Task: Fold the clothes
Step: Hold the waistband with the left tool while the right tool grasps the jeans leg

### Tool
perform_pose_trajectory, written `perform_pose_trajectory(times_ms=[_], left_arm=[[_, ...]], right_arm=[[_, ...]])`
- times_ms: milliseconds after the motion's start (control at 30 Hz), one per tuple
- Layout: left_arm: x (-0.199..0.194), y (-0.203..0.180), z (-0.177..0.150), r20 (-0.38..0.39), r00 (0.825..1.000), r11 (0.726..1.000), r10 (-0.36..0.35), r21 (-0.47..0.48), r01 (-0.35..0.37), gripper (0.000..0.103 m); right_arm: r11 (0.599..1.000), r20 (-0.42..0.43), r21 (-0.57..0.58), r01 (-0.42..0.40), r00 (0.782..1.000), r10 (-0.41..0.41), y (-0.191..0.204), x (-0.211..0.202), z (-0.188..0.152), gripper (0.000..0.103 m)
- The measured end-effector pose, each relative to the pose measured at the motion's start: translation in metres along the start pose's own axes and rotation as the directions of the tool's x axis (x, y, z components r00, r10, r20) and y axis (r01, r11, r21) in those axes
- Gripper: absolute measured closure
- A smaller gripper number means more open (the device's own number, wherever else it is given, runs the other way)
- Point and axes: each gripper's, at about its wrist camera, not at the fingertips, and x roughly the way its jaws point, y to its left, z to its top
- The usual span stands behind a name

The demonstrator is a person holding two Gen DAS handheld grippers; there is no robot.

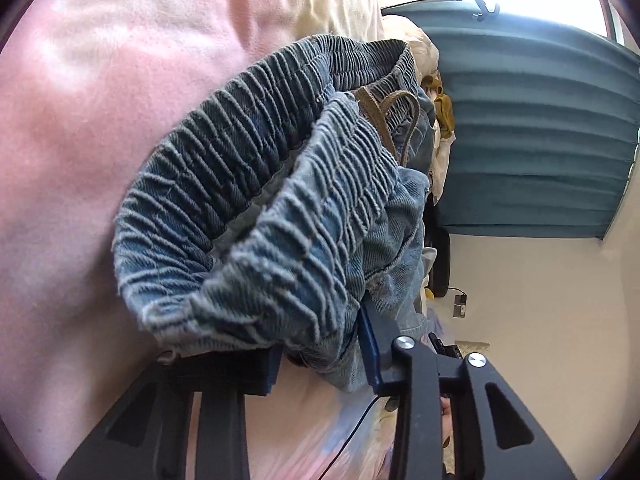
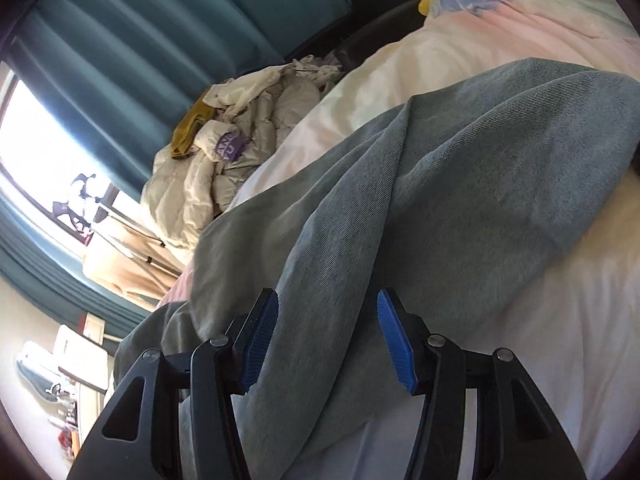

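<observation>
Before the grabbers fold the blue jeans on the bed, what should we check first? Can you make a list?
1. Left gripper has the jeans' stretchy waistband bunched between its fingers: ok.
2. Right gripper is holding the jeans: not ok; its fingers stand apart over the jeans' leg, with gaps at both pads.
3. Jeans lie flat: not ok, the leg is creased and the waistband bunched.
4. Drawstring tucked in: not ok, it loops loose.
5. Room on the pink bedding beside the jeans: ok.
6. Pile of pale clothes out of the way: ok.
</observation>
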Motion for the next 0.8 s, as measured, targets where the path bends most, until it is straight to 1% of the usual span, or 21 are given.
perform_pose_trajectory(times_ms=[67,167,233,300,400,533,633,700,733,800], left_arm=[[0.000,0.000,0.003,0.011,1.000,1.000,-0.011,0.000,0.011,0.083],[0.001,0.001,0.009,0.018,0.999,0.999,-0.031,-0.012,0.031,0.083],[0.001,-0.001,0.012,0.022,0.999,0.999,-0.038,-0.010,0.038,0.084],[-0.002,-0.003,0.013,0.026,0.999,0.999,-0.040,-0.005,0.041,0.086],[-0.008,-0.007,0.014,0.041,0.998,0.999,-0.050,-0.002,0.050,0.090],[-0.023,-0.014,0.013,0.064,0.995,0.997,-0.071,0.012,0.070,0.094],[-0.040,-0.022,0.013,0.078,0.993,0.996,-0.087,0.033,0.085,0.095],[-0.055,-0.032,0.014,0.112,0.989,0.994,-0.098,0.067,0.091,0.095],[-0.063,-0.035,0.014,0.127,0.985,0.992,-0.114,0.077,0.105,0.095],[-0.079,-0.039,0.016,0.148,0.979,0.988,-0.142,0.085,0.130,0.095]], right_arm=[[1.000,-0.010,0.021,0.007,1.000,-0.006,-0.003,0.017,0.009,0.050],[1.000,0.013,0.023,0.007,1.000,-0.007,0.000,0.029,0.016,0.052],[0.999,0.040,0.037,0.024,0.999,-0.026,0.001,0.029,0.017,0.061],[0.997,0.054,0.052,0.052,0.997,-0.055,0.002,0.026,0.017,0.085],[0.996,0.074,0.026,0.088,0.993,-0.090,0.007,0.010,0.015,0.098],[0.997,0.113,-0.009,0.081,0.990,-0.079,0.013,-0.034,0.012,0.100],[0.996,0.130,-0.032,0.079,0.989,-0.074,0.015,-0.071,0.004,0.101],[0.996,0.141,-0.041,0.078,0.987,-0.072,0.015,-0.099,-0.005,0.101],[0.994,0.151,-0.053,0.093,0.985,-0.084,0.016,-0.114,-0.011,0.101],[0.994,0.167,-0.068,0.091,0.983,-0.078,0.015,-0.140,-0.027,0.101]])
